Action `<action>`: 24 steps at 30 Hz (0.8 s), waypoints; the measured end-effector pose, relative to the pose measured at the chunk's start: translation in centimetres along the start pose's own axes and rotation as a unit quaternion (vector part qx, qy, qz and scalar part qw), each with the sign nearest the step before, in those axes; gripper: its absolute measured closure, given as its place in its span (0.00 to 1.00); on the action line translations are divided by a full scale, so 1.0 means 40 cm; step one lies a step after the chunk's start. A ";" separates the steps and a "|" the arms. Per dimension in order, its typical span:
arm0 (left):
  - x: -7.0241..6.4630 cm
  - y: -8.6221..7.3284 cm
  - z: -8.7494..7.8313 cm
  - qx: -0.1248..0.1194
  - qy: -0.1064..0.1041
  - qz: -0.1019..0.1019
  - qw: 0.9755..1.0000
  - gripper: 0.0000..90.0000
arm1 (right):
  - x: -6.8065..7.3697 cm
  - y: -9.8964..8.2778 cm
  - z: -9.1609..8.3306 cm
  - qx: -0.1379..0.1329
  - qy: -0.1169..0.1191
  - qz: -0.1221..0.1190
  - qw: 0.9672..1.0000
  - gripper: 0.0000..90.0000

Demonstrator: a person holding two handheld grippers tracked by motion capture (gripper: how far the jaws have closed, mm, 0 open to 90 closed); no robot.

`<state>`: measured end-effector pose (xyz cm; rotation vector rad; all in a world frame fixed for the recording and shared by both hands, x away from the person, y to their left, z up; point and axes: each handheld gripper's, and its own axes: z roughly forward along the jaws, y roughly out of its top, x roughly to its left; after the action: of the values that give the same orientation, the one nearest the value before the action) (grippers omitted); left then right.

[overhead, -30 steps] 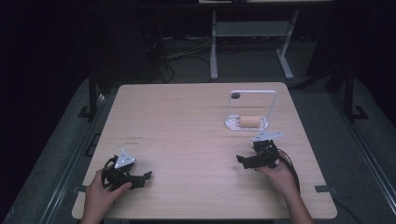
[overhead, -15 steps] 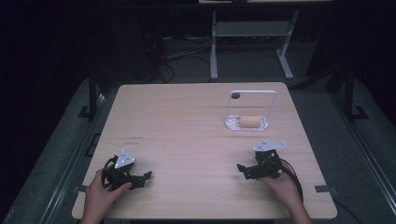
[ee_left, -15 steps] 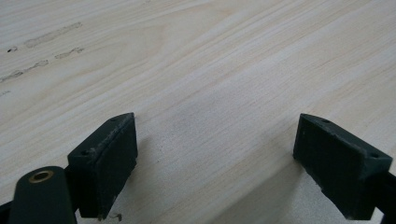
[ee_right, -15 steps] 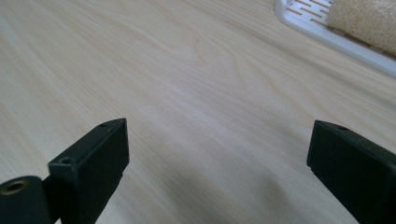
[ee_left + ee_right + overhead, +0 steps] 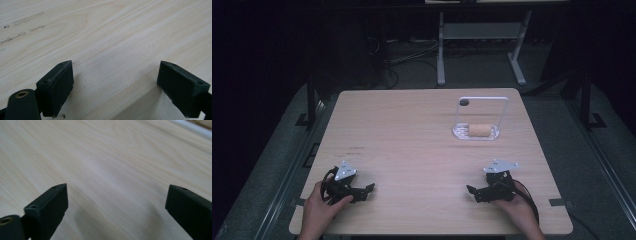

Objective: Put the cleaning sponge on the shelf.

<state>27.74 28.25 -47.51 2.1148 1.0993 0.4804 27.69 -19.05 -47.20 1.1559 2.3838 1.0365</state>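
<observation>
Two grippers rest near the table's (image 5: 412, 130) front edge, jaws spread and empty; the right gripper (image 5: 484, 192) sits nearer the tan roll (image 5: 478, 130), lying crosswise in its clear stand (image 5: 481, 102) ahead, than the left gripper (image 5: 362, 192).

The small dark object (image 5: 464, 102) beside the stand is too small to identify.

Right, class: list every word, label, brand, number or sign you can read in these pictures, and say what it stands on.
None can be read.
Wooden table: faint dark marks, not legible as text.
Clear stand, left gripper and right gripper: no lettering visible.
</observation>
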 end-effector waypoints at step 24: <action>0.000 0.000 0.000 0.000 0.000 0.000 1.000 0.15 | 0.026 -0.029 0.008 0.009 0.003 -0.014 1.000 0.03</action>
<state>27.73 28.25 -47.52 2.1151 1.0991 0.4805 26.52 -18.59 -48.20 1.1252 2.4127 1.0130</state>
